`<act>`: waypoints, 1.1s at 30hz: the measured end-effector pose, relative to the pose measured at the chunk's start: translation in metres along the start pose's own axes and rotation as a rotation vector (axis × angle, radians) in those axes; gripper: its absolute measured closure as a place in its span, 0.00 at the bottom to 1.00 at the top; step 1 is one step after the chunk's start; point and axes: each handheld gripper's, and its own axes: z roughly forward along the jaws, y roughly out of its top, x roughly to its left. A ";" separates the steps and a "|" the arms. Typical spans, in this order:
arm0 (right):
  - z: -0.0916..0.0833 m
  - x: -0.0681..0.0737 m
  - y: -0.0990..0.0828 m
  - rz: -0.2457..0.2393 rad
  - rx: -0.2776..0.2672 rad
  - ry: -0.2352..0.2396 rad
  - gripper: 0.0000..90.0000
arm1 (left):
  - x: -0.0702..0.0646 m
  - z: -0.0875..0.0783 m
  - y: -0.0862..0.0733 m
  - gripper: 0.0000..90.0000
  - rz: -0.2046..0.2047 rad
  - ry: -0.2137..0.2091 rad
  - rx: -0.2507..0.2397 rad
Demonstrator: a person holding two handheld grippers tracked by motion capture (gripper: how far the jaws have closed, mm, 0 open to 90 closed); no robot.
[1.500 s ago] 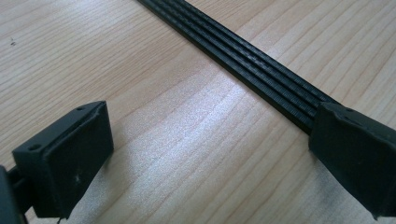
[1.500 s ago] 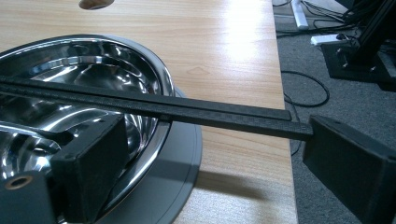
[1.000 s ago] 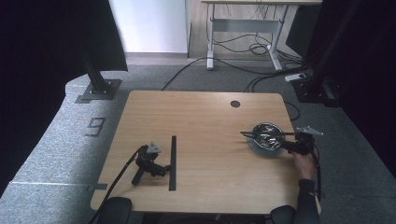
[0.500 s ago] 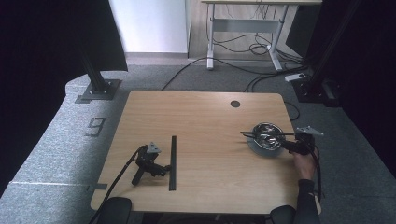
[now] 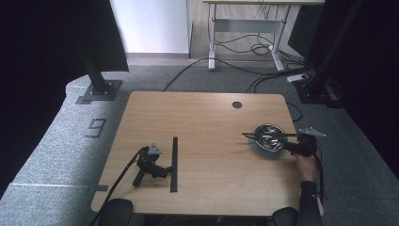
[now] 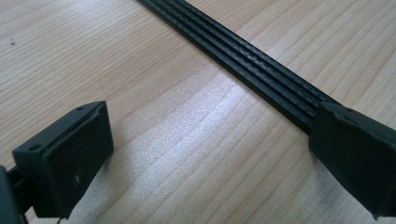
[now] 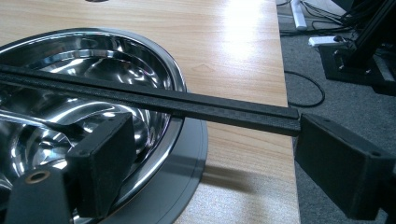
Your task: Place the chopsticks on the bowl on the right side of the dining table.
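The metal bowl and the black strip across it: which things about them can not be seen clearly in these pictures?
- Metal bowl: in the right gripper view the left and bottom edges cut it off, and a finger hides part of its near rim.
- Black strip: whether its near end touches the right finger cannot be told.
- Bowl contents: too small and full of reflections in the high view.
- Grey disc under the bowl: mostly covered.

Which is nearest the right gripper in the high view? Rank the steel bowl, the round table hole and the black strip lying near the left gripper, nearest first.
From the right gripper:
1. Steel bowl, right beside its jaws at the table's right edge.
2. Round table hole, toward the far edge.
3. Black strip, left of centre, by the left gripper.
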 end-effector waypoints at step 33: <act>-0.049 0.029 0.011 -0.058 0.027 0.087 0.09 | 0.000 0.000 0.000 0.00 -0.001 0.000 0.000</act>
